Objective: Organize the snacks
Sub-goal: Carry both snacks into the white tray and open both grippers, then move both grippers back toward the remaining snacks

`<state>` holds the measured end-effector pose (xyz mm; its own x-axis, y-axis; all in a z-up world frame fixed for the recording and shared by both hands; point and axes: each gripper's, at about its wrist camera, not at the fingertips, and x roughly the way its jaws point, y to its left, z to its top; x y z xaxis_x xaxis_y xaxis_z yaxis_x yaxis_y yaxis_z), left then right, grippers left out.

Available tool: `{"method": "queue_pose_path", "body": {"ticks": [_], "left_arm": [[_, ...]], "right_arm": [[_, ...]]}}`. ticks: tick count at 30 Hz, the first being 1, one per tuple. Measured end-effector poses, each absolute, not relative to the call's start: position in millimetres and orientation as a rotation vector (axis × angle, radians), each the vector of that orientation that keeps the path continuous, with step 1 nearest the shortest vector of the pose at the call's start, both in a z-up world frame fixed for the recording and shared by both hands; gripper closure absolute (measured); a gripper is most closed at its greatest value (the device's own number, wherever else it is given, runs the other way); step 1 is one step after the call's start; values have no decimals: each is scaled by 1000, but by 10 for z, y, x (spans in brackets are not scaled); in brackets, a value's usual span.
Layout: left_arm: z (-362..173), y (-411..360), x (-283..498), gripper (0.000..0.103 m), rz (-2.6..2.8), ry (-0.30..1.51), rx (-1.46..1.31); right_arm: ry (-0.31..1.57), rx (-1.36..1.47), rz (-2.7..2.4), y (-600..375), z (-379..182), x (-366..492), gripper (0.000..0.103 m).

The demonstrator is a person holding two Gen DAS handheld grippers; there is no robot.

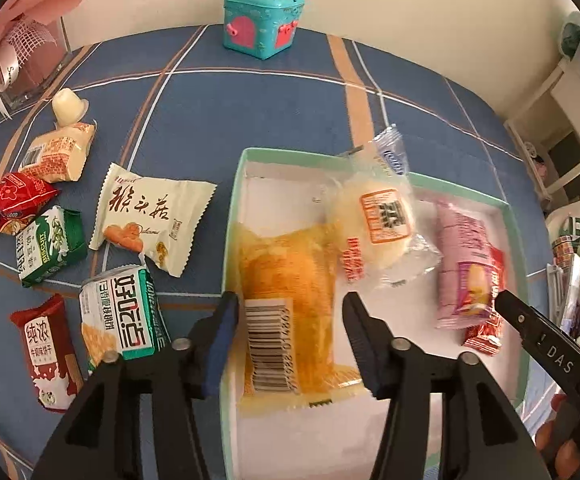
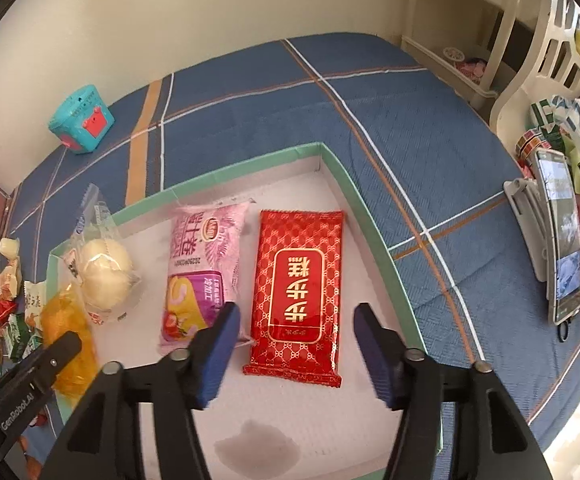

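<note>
A shallow white box with a mint-green rim [image 1: 233, 200] [image 2: 342, 176] lies on the blue plaid cloth. In it lie an orange-yellow packet [image 1: 285, 280] [image 2: 65, 332], a round pale bun in clear wrap [image 1: 374, 224] [image 2: 103, 276], a pink packet [image 1: 462, 264] [image 2: 201, 264] and a red packet [image 2: 300, 292] [image 1: 486, 328]. My left gripper [image 1: 292, 312] is open and empty, its fingers either side of the orange packet. My right gripper [image 2: 296, 322] is open and empty above the red packet. Several loose snacks lie left of the box, among them a cream packet [image 1: 145, 220] and a teal-white packet [image 1: 125, 320].
A teal toy box [image 1: 263, 20] [image 2: 79, 120] stands at the far edge by the wall. A clear box with pink ribbon [image 1: 21, 60] is at the far left. A phone on a stand [image 2: 558, 232] and white furniture [image 2: 530, 40] are to the right.
</note>
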<state>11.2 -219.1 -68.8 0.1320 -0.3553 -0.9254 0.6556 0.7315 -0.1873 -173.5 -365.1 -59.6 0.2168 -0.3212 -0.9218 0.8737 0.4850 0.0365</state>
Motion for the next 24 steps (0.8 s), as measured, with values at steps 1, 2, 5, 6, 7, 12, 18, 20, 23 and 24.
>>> {"method": "queue_pose_path", "body": {"ticks": [1, 2, 5, 6, 7, 12, 18, 20, 23, 24], "left_arm": [[-661, -2208, 92, 47, -746, 1237, 298], [-634, -2213, 87, 47, -744, 1239, 301], [-493, -2154, 68, 47, -742, 1240, 288], [-463, -2137, 76, 47, -742, 1236, 284], [-405, -2109, 86, 47, -738, 1227, 282], [-234, -1936, 92, 43, -694, 1184, 288], [-246, -1541, 147, 35, -591, 1154, 277], [-233, -1421, 205, 34, -562, 1149, 271], [-205, -1286, 262, 32, -537, 1144, 259], [-185, -1222, 279, 31, -528, 1139, 257]], "right_arm": [[1036, 648, -915, -3643, -574, -1733, 38], [1033, 645, -916, -3623, -533, -1737, 38], [1021, 623, -907, -3545, -423, -1708, 38], [1019, 613, -903, -3516, -389, -1694, 38], [1016, 604, -897, -3487, -357, -1673, 38], [1006, 577, -845, -3277, -219, -1547, 38], [1018, 543, -777, -2934, -175, -1374, 38], [1022, 542, -764, -2814, -175, -1333, 38], [1014, 540, -733, -2621, -142, -1254, 38], [1011, 542, -727, -2583, -136, -1231, 38]]}}
